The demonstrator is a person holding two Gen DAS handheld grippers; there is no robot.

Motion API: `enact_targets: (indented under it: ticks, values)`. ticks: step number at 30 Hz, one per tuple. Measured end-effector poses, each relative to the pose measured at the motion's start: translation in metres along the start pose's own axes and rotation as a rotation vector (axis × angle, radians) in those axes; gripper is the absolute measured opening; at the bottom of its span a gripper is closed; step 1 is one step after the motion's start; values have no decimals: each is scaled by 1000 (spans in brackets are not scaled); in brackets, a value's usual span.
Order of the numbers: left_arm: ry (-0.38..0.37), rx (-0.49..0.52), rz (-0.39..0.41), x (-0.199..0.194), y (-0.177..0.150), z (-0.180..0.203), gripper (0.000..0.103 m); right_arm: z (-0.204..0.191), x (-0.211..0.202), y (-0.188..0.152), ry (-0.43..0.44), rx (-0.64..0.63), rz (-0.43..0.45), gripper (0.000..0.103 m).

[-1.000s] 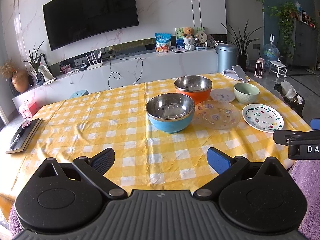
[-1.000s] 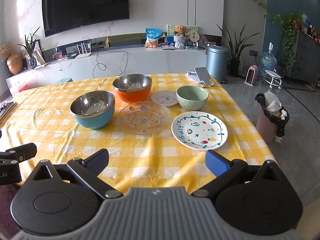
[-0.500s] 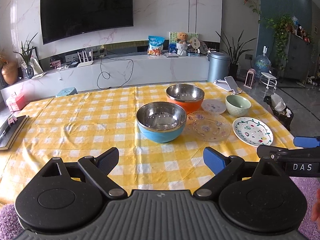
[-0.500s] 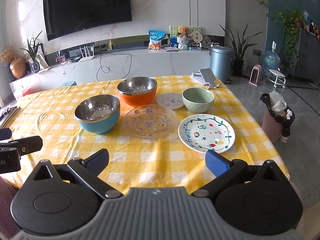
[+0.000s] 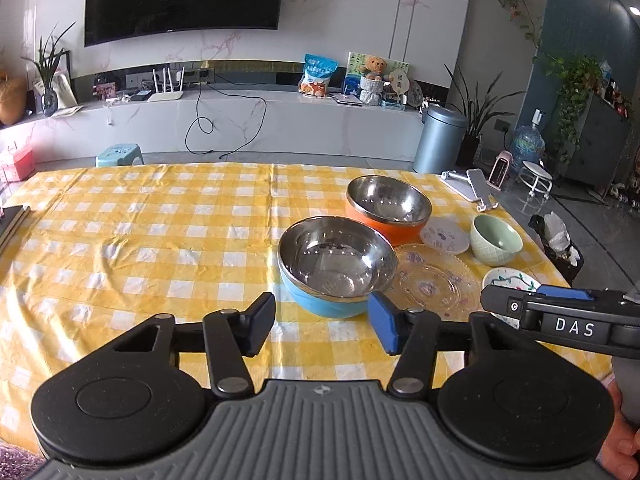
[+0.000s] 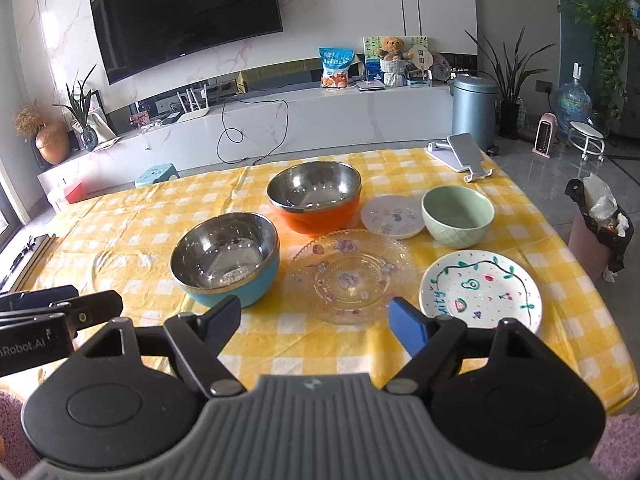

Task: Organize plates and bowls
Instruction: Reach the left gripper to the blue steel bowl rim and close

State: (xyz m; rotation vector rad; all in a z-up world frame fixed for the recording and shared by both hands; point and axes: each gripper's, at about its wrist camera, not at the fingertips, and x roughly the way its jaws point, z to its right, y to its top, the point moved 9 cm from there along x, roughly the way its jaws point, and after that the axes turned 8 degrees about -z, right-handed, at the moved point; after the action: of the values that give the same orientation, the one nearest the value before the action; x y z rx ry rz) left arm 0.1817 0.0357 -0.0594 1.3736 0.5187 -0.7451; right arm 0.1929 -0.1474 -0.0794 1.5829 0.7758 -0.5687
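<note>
Left gripper [image 5: 322,326]: jaws wide apart, holding nothing, poised over the near edge of the table [image 5: 140,248], just short of the blue bowl [image 5: 336,266]. Right gripper [image 6: 316,322]: jaws likewise spread, empty, above the near edge facing the glass plate [image 6: 352,276]. Blue bowl: steel-lined, upright, left of the glass plate. Orange bowl [image 6: 316,200]: steel-lined, behind both, toward the far edge. Small white plate [image 6: 392,216]: between orange bowl and green bowl [image 6: 458,216]. Painted white plate [image 6: 480,290]: near the right edge, in front of the green bowl. Table: yellow-and-white checked cloth; phone stand [image 6: 464,156] at far right corner. Room: wall television [image 6: 188,12], white console, grey bin [image 6: 474,110], lined waste basket [image 6: 598,232].
</note>
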Motion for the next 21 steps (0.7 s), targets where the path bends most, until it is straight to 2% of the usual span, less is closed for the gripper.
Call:
enact_targets:
  ticks: [2,6,15,19,21]
  values:
    - [-30,-50,-15,9,7,-7,48,-4,12,10,15,15,-15,68]
    - [-81,-112,-56,31,18,-16,40,-15,38,29,51,44,-50,54]
    - [-102,-255,-139,85,26,-44,38,-36,98,43,67,55,-131,44]
    - [-110,-288,-162,101,27,-52,38,-34,121,44,64,79,-170,35]
    - [-120,-293,-171,108,29,-51,34,-34,130,45,71,92,-184,31]
